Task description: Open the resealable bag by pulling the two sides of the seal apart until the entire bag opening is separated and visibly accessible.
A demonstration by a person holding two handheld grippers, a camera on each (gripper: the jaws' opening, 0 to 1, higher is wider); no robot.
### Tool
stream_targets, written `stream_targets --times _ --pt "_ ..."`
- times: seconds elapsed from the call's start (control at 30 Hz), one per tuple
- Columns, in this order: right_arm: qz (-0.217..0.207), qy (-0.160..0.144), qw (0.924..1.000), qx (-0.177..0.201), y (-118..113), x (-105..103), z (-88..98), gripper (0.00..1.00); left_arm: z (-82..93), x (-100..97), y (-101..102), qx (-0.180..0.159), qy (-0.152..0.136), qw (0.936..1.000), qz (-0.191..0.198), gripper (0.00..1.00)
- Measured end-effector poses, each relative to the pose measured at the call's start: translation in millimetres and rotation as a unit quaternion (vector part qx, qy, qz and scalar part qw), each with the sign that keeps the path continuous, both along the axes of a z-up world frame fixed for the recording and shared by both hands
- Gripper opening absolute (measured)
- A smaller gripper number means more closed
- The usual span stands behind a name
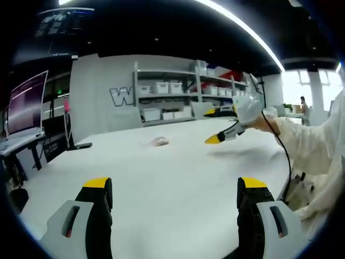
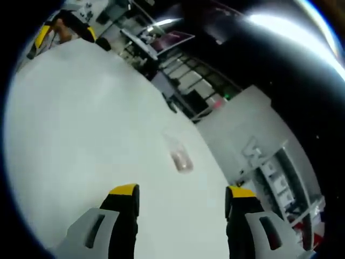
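The tabletop (image 1: 161,178) is plain white all over. The bag (image 1: 160,141) on it looks clear with a pinkish tint (faint against the white). The left gripper (image 1: 175,186) has black jaws tipped in yellow, with grey housings. The right gripper (image 2: 180,194) is coloured the same. A person's sleeve (image 1: 312,140) is white.

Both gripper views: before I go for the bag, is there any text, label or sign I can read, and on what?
"W": large outlined letter on the grey wall left of the shelving; what follows it is hidden.
Dark overhead sign: print too blurred to read.
Resealable bag: no readable label.
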State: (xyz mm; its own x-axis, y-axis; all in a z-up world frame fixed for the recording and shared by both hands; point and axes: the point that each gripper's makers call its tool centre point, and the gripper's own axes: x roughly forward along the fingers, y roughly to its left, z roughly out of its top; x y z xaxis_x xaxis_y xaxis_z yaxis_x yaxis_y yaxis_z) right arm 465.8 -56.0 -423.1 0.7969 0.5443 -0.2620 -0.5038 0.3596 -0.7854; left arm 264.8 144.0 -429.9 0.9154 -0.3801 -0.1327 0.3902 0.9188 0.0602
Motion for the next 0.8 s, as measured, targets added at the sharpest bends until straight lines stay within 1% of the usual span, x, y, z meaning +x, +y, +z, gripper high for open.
stream_targets --times 0.17,0.43,0.53,0.67,0.8 --pt "0.0 0.0 1.0 0.004 1.4 1.4 0.7 0.64 -0.2 0.2 -1.6 0.006 0.002 1.0 -0.002 0.95" --pt "0.003 -0.006 1.0 0.006 3.9 2.4 3.4 0.64 5.0 1.2 -2.9 0.0 -0.003 1.0 -0.002 0.95" --pt "0.004 -0.007 1.0 0.005 5.3 3.0 2.8 0.64 8.6 0.0 -4.0 -0.002 -0.008 1.0 -0.005 0.95" --pt "0.004 -0.006 0.9999 0.01 7.3 1.0 3.6 0.64 9.0 -1.7 -6.8 0.003 -0.008 0.9999 -0.007 0.95" --pt "0.006 -0.009 0.9999 0.011 10.3 0.2 5.8 0.64 9.8 -5.4 -10.1 -0.002 -0.012 0.9999 -0.011 0.95"
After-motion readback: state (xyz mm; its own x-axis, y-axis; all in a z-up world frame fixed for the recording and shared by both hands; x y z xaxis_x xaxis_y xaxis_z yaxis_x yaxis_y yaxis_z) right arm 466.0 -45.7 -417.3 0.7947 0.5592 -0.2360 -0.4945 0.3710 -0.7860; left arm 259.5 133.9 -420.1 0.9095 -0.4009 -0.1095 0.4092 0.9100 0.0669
